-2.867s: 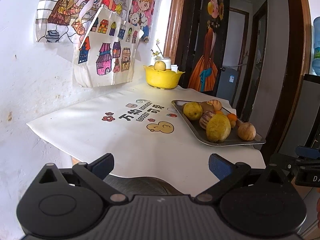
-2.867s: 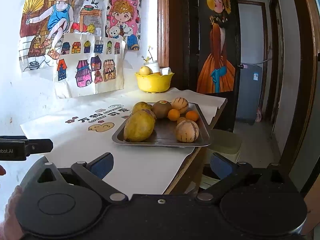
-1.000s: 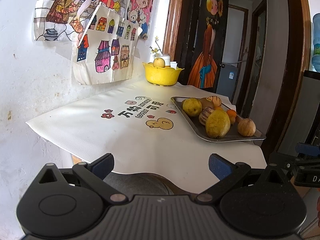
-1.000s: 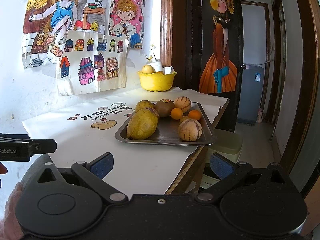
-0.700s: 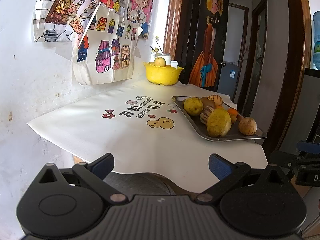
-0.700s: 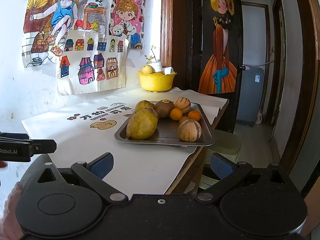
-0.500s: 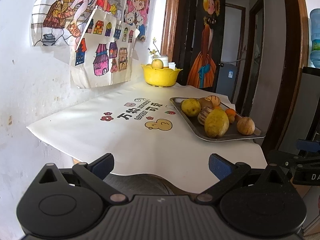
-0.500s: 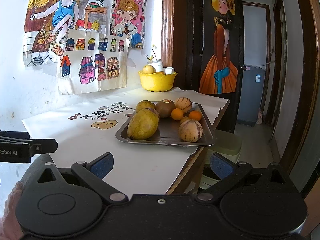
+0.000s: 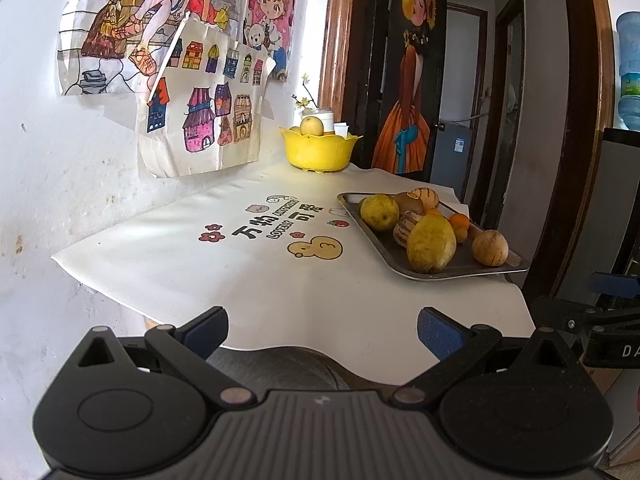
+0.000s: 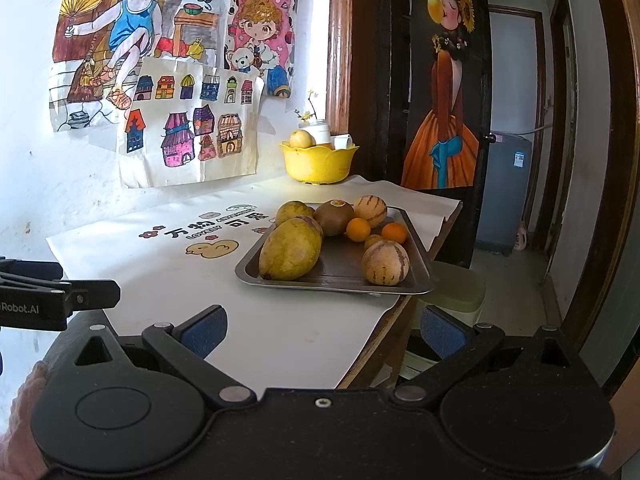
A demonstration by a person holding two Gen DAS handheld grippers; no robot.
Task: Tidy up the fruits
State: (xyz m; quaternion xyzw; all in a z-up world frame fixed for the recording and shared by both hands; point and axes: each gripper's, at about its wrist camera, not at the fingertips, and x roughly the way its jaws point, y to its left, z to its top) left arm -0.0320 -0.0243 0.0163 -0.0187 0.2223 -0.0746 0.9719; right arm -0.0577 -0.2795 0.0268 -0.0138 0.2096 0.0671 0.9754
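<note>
A grey metal tray (image 10: 416, 280) (image 9: 390, 254) near the table's right edge holds several fruits: a large yellow-green mango (image 10: 290, 254) (image 9: 431, 249), striped melons (image 10: 385, 262), a kiwi (image 10: 334, 217) and small oranges (image 10: 358, 229). A yellow bowl (image 10: 319, 164) (image 9: 320, 153) at the back holds a pale apple (image 10: 301, 139). My left gripper (image 9: 322, 330) is open and empty, short of the table's front edge. My right gripper (image 10: 324, 330) is open and empty, in front of the tray.
A white tablecloth (image 9: 224, 256) with a duck print covers the table. Drawings hang on the wall (image 9: 60, 168) at left. A dark door (image 10: 440, 80) and a doorway stand behind the table. A pale green stool (image 10: 456, 292) sits beside the table's right edge.
Both views have shifted only slightly; the grippers stay open and empty, and the fruits have not moved.
</note>
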